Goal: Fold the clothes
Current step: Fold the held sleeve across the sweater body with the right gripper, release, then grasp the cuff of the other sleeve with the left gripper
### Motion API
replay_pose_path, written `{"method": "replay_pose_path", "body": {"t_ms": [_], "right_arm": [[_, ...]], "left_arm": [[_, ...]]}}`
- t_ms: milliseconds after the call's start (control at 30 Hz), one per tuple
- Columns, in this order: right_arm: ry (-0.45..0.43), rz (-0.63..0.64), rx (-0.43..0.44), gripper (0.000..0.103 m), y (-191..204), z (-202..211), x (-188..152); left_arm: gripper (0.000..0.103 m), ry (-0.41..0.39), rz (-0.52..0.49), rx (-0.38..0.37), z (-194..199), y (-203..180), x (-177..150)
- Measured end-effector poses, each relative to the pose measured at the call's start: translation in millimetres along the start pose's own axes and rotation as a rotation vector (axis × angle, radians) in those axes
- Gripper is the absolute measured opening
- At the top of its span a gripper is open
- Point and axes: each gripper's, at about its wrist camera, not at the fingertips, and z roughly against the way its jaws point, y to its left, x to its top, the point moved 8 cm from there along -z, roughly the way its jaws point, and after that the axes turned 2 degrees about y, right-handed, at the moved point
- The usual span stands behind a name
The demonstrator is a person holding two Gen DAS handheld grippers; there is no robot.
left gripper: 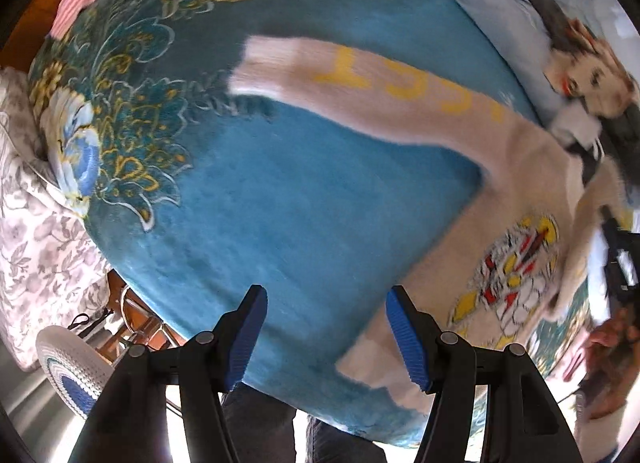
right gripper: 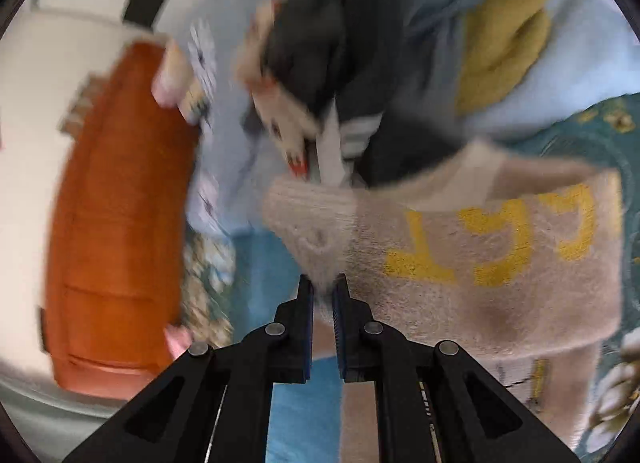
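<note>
Beige fuzzy sweater (left gripper: 460,183) on a teal floral blanket (left gripper: 280,215), one gripper engaged.

Left wrist view: left gripper (left gripper: 326,339), blue-padded jaws spread wide and holding nothing, above the blanket just beside the sweater's hem; one sleeve with yellow lettering stretched out across the blanket; cartoon patch on the sweater's front.
Right wrist view, blurred: right gripper (right gripper: 323,303), jaws nearly together, pinching a fold of the sweater (right gripper: 460,263); dark garment (right gripper: 360,75) and mustard cloth (right gripper: 504,43) beyond; orange wooden door (right gripper: 116,223) at left.

Your left tongs (left gripper: 326,337) and right tongs (right gripper: 323,321) are both black plastic with ribbed blue pads (left gripper: 404,339) and round silver pivot screws (right gripper: 373,328).
</note>
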Motion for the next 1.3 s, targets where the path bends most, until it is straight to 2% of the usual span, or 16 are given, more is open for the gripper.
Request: {"method": "replay_pose_path", "body": {"t_ms": [167, 367, 467, 533, 567, 733, 900, 967, 1033, 1100, 1133, 1233, 1300], "right_arm": [[0.141, 0.029, -0.18, 0.009, -9, -85, -25], [0.199, -0.049, -0.277, 0.01, -29, -122, -42], [0.214, -0.093, -0.259, 0.016, -34, -126, -50], [0.23, -0.108, -0.215, 0.032, -32, -127, -54], [0.237, -0.113, -0.195, 0.034, -30, -127, -55], [0.203, -0.122, -0.153, 0.035, -15, -103, -67], [0.175, -0.197, -0.145, 0.041, -18, -66, -96], [0.188, -0.215, -0.169, 0.041, -23, -55, -107], [0.206, -0.232, -0.199, 0.041, -31, -47, -117], [0.218, -0.247, -0.223, 0.041, -38, -38, -124], [0.221, -0.253, -0.23, 0.041, -41, -33, -125], [0.213, -0.287, -0.189, 0.041, -42, -25, -122], [0.197, -0.283, -0.173, 0.041, -38, -19, -115]], "left_arm": [[0.066, -0.002, 0.053, -0.031, -1, 24, 27], [0.066, -0.003, 0.139, -0.101, -10, 40, 60], [0.066, 0.0, 0.204, -0.153, -17, 46, 76], [0.066, -0.005, 0.256, -0.192, -22, 50, 86], [0.066, -0.018, 0.289, -0.204, -24, 54, 92], [0.066, -0.086, 0.458, -0.262, -41, 79, 120], [0.063, -0.089, 0.627, -0.354, -65, 97, 136], [0.055, -0.084, 0.657, -0.362, -72, 100, 140], [0.035, -0.073, 0.681, -0.351, -79, 104, 141], [0.031, -0.077, 0.698, -0.355, -79, 103, 141], [0.024, -0.079, 0.706, -0.358, -80, 103, 142], [0.012, -0.103, 0.66, -0.328, -71, 98, 141], [0.01, -0.135, 0.583, -0.288, -58, 90, 142]]}}
